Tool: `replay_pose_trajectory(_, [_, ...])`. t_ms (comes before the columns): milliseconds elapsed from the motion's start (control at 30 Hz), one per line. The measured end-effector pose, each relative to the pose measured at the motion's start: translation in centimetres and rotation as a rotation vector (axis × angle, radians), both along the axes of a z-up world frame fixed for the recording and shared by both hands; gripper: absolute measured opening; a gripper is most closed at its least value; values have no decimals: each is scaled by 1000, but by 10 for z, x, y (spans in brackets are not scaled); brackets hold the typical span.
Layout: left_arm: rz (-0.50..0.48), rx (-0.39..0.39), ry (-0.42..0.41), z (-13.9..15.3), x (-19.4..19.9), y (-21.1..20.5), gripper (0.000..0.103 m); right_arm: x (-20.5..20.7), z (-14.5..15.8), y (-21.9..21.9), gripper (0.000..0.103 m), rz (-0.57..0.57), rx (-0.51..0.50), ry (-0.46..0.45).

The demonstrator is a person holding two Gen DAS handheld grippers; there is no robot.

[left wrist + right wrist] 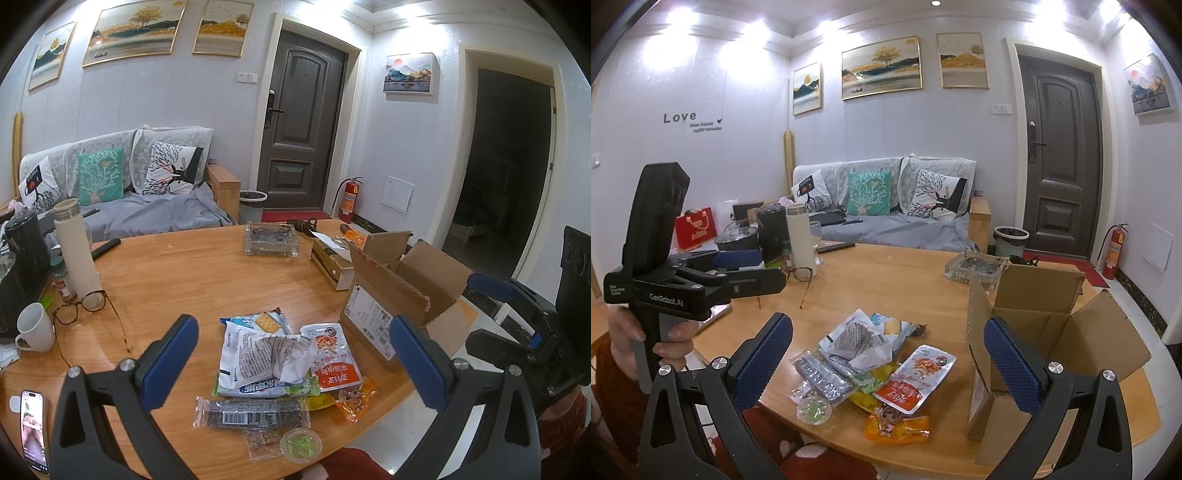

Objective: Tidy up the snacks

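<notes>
A pile of snack packets lies near the front edge of the wooden table; it also shows in the right wrist view. An open cardboard box stands right of the pile, also seen in the right wrist view. My left gripper is open and empty, held above the pile. My right gripper is open and empty, above the pile and beside the box. Each gripper shows in the other's view, the right one and the left one.
A white thermos, glasses, a white mug and a phone sit on the table's left. A glass ashtray and a gold box sit at the back. A sofa stands behind.
</notes>
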State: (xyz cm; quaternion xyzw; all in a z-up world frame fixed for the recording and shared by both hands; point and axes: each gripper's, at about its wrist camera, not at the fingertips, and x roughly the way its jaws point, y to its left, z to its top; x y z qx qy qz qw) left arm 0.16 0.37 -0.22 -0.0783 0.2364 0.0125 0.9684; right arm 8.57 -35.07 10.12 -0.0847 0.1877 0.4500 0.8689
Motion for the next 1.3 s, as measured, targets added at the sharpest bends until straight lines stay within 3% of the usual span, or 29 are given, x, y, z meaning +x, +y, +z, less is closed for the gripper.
replay_pose_trajectory(567, [17,5,-15,2,-3,4,102,-6,-4,6,103,-11,-3,-15])
replay_pose_trajectory(833, [54,17,-15,0,-4,27,102,-28,0,41,103,105,-68,-132])
replay_pose_trajectory(933, [29,-23,-13,-7,-4,41,102,-27,-7,62,100,150,-75,-101])
replay_pose_trajectory(1033, [17,-48,5,-18,-1,53,102,-16,-24,83,84,182,-98,-30])
replay_pose_trajectory(1300, [45,-43,98,-66,25,73,102,25,-79,126,83,215,-184,114])
